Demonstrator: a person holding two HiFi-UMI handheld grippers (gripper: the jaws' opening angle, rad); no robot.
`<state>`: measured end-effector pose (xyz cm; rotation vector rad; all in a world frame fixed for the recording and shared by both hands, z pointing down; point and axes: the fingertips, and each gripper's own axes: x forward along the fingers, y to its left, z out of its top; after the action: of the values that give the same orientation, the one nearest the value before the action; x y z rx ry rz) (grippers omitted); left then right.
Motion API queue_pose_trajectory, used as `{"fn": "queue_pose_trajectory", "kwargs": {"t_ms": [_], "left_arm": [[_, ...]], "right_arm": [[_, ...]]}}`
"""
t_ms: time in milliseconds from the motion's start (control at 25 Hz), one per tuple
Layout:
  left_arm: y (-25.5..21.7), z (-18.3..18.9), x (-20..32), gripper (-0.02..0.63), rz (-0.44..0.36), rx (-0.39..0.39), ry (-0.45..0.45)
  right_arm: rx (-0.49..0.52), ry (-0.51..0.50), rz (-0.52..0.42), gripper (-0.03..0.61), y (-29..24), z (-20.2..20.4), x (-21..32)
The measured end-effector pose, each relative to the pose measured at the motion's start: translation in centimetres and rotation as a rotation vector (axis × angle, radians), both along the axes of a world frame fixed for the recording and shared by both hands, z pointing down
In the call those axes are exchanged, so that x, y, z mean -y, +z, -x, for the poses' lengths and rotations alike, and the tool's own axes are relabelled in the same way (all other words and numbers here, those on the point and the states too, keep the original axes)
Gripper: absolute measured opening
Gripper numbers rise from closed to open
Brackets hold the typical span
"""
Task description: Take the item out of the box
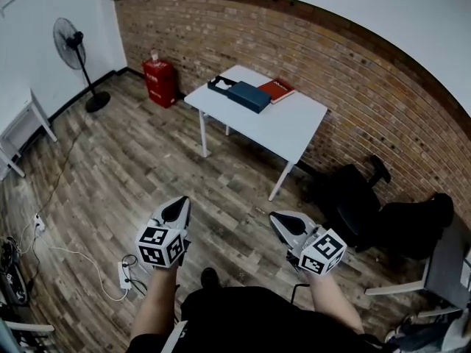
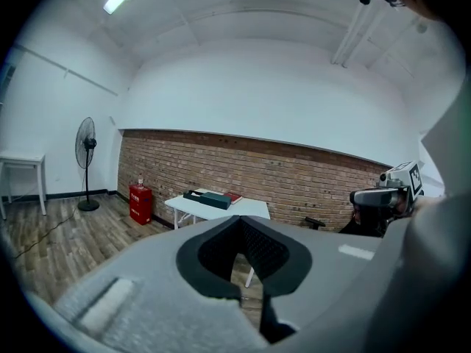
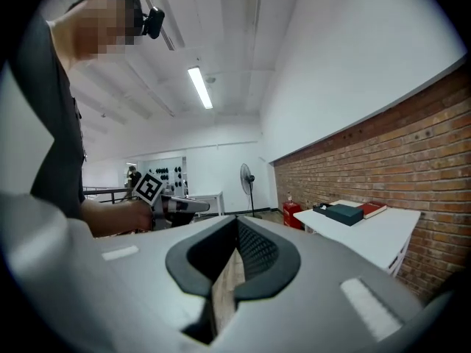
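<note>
A dark teal box (image 1: 249, 95) lies shut on the white table (image 1: 294, 127) far ahead, by the brick wall. A black tray-like piece (image 1: 219, 84) lies to its left and a red book (image 1: 276, 90) behind it. My left gripper (image 1: 176, 212) and right gripper (image 1: 281, 223) are held side by side near my body, well short of the table. Both are shut with nothing between the jaws. The box (image 2: 215, 198) shows small past the left gripper (image 2: 239, 225). In the right gripper view the box (image 3: 344, 213) lies to the right of the right gripper (image 3: 237, 225).
Wooden floor lies between me and the table. A red cabinet (image 1: 160, 82) and a standing fan (image 1: 73, 43) stand at the left. A black office chair (image 1: 357, 197) is right of the table. A power strip (image 1: 124, 274) with cables lies on the floor near my left foot.
</note>
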<state>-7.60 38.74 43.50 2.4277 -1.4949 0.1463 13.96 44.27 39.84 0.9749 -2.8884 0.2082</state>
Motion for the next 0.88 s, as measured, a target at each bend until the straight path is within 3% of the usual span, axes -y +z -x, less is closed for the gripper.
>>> {"fn": "queue_pose_trajectory", "kwargs": {"t_ms": [280,560,720,880], "left_arm": [[0.3,3.2,4.9,0.007,0.007,0.002,0.038],[0.3,5.3,6.7,0.006,0.018,0.043,0.133],[0.3,7.8,7.9,0.006,0.018,0.036,0.107],[1.2,9.5,9.5,0.006,0.031,0.026,0.073]], "right_arm": [[0.012,0.057,0.043,0.000,0.6,2.5,5.1],[0.090,0.063,0.072,0.000,0.8,9.0,9.2],[0.080,0.012,0.108,0.000,2.1,12.0,10.0],[0.089,0.018,0.125,0.000,2.6,11.9,12.0]]}}
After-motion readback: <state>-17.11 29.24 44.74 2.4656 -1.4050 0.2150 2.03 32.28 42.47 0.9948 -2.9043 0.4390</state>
